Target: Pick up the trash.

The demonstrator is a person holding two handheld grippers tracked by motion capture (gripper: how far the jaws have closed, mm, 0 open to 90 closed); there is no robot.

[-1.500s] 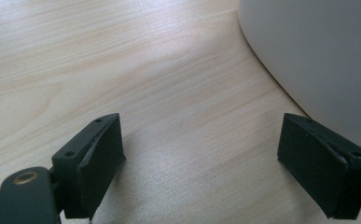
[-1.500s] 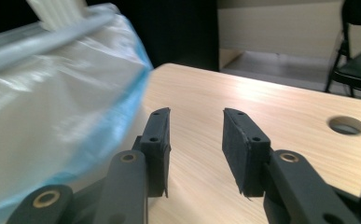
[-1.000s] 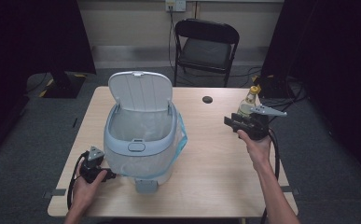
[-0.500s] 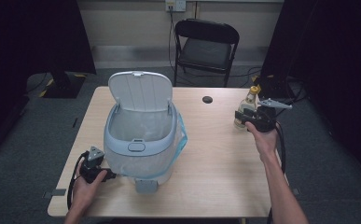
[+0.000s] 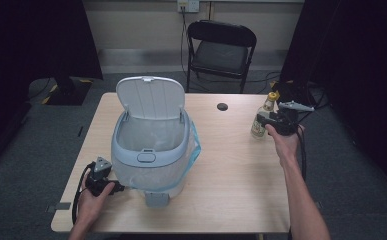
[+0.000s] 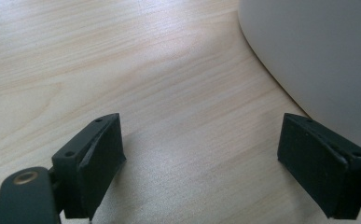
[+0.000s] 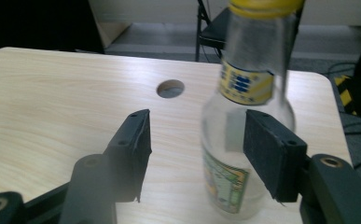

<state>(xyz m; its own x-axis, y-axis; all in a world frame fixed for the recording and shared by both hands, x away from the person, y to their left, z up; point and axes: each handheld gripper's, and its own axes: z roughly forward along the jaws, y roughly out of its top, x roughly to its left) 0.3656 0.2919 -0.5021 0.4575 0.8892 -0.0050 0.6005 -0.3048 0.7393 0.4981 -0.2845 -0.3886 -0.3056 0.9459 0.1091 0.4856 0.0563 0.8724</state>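
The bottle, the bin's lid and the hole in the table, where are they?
bottle (image 7: 243,135), right gripper view, on its clear glass shoulder.
bin's lid (image 5: 151,97), high view, middle of the raised lid.
hole in the table (image 5: 222,106), high view, its dark centre.

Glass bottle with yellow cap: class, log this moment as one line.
right gripper: open, jaws just opening | clear glass bottle with yellow cap: upright, partly between jaws | left gripper: open beside pale blue bin

the clear glass bottle (image 7: 243,140) has a yellow cap and a yellow neck label with blue marks (its lower label shows green and yellow). the pale blue-grey plastic bin (image 5: 151,150) carries a light blue strap at its three o'clock side. the light wood-grain table (image 5: 231,170) has a dark round hole (image 5: 222,106). both grippers' jaws are black.
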